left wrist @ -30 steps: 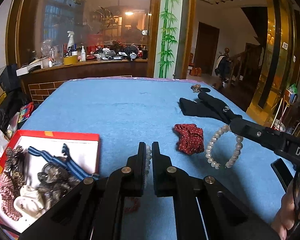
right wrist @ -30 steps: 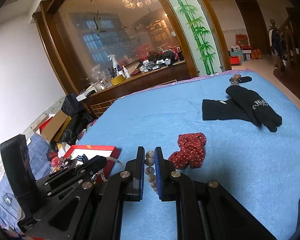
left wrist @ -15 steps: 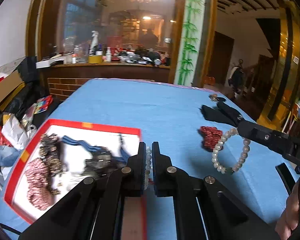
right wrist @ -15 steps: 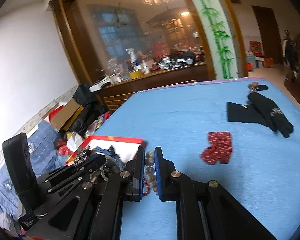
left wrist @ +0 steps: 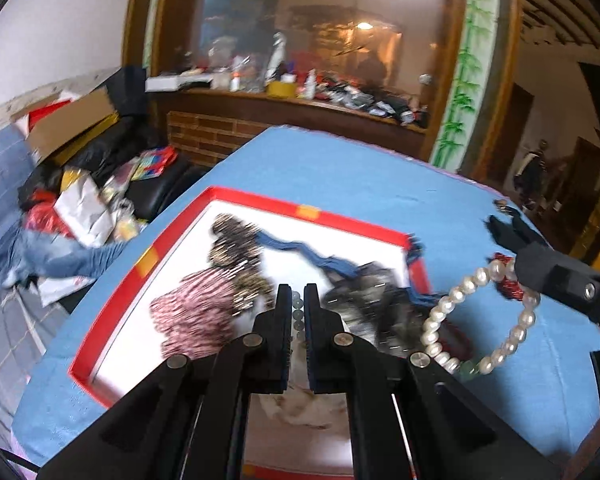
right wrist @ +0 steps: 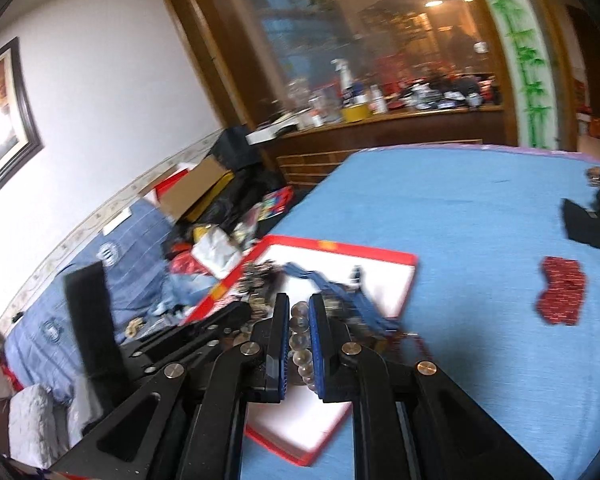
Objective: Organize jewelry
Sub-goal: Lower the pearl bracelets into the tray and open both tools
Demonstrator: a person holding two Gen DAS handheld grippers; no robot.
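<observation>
Over the red tray [left wrist: 260, 199], the left hand-held gripper [left wrist: 295, 295] pinches a pale bead string [left wrist: 297, 312]; the right hand-held gripper [right wrist: 299, 305] clamps a pearl bracelet [left wrist: 480, 312].

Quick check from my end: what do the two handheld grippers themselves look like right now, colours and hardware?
Both are matte black plastic with angular linkage arms and round silver rivets at the pivots. The left gripper has black finger pads; the right gripper has blue pads lining its fingers. No cables or sleeves show.
</observation>
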